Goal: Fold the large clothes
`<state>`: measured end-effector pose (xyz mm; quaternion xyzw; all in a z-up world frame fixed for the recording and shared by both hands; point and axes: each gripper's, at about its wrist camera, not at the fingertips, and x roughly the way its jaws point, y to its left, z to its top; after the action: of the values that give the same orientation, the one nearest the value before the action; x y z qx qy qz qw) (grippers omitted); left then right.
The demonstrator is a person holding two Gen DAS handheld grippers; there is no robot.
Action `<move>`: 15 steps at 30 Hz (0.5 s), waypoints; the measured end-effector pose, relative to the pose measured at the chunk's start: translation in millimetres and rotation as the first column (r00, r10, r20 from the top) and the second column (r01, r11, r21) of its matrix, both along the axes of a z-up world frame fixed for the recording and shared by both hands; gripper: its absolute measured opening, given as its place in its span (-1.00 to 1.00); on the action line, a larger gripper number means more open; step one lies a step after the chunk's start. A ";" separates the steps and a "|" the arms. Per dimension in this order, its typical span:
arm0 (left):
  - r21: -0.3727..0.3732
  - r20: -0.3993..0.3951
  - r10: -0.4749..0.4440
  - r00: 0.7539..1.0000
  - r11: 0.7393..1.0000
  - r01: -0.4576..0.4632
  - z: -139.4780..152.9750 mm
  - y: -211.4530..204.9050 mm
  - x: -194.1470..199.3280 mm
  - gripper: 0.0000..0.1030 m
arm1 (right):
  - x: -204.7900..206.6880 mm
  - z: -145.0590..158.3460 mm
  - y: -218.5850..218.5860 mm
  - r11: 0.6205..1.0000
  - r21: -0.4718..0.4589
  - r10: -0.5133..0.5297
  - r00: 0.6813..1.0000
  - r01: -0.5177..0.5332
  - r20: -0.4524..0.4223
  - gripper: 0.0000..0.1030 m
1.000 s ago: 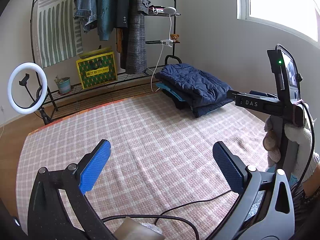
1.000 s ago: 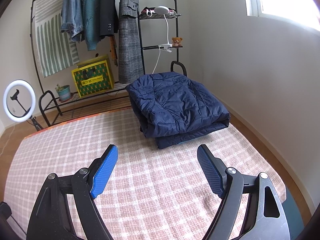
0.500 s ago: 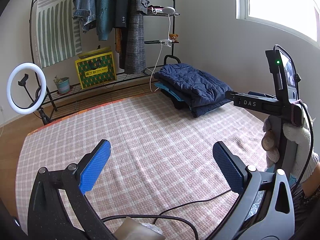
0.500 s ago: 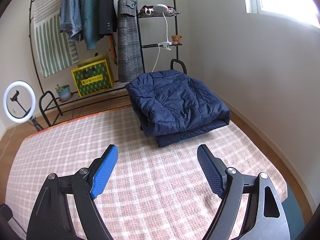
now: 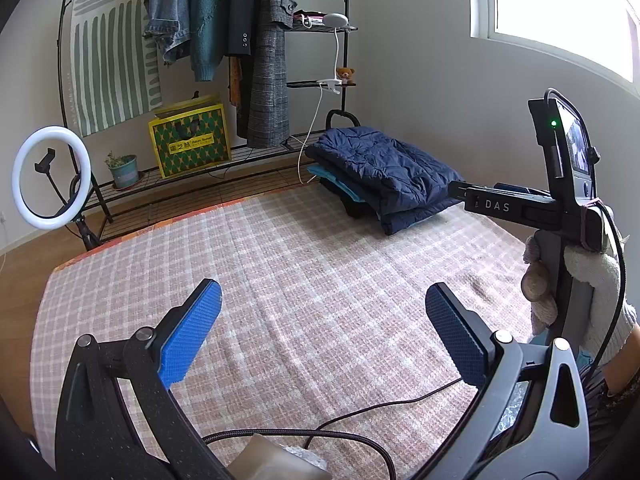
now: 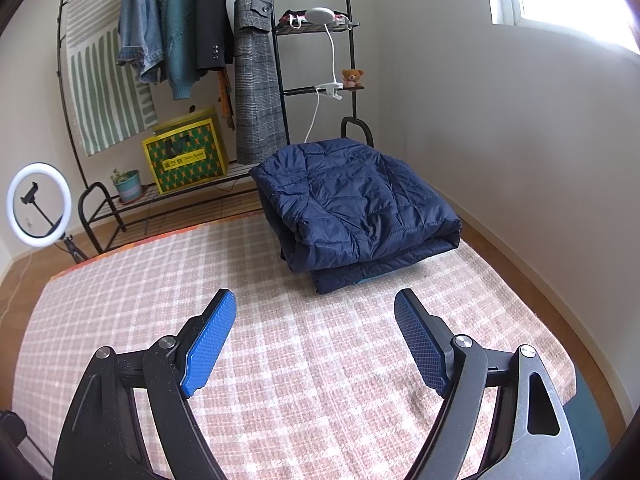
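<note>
A folded navy quilted jacket (image 6: pixel 356 204) lies on top of a stack of folded clothes at the far right corner of the pink checked rug (image 6: pixel 280 360). It also shows in the left wrist view (image 5: pixel 384 172), with a teal garment under it. My right gripper (image 6: pixel 316 320) is open and empty, held above the rug a short way in front of the stack. My left gripper (image 5: pixel 320 308) is open and empty above the middle of the rug. The right gripper's body and the gloved hand holding it (image 5: pixel 560 216) show at the right of the left wrist view.
A black clothes rack (image 6: pixel 256 80) with hanging jackets and coats stands along the back wall. A yellow box (image 6: pixel 186 156) and a potted plant (image 6: pixel 128 184) sit on its low shelf. A ring light (image 5: pixel 50 178) stands at the left. A black cable (image 5: pixel 360 420) lies near me.
Both grippers have drifted slightly; the jacket stack sits a little lower and nearer in the views. Both stay open and empty.
</note>
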<state>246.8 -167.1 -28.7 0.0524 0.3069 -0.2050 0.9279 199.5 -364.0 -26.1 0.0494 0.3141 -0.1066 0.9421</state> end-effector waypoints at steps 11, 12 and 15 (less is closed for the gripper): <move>0.003 0.005 0.006 1.000 1.000 -0.006 0.5 -0.7 -0.5 1.00 | -1.9 -1.2 3.9 1.000 0.004 -0.001 1.000 0.001 -0.004 0.58; 0.004 0.006 0.007 1.000 1.000 -0.007 0.7 -0.8 -0.5 1.00 | -1.7 -1.1 3.3 1.000 0.004 -0.001 1.000 0.001 -0.004 0.58; -0.001 0.004 0.008 1.000 1.000 -0.008 0.8 -0.7 -0.4 1.00 | -2.1 -1.6 4.2 1.000 0.005 -0.002 1.000 0.002 -0.005 0.58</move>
<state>246.4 -167.8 -27.9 0.0512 0.3051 -0.2015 0.9294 197.4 -359.7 -27.7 0.0516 0.3164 -0.1067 0.9412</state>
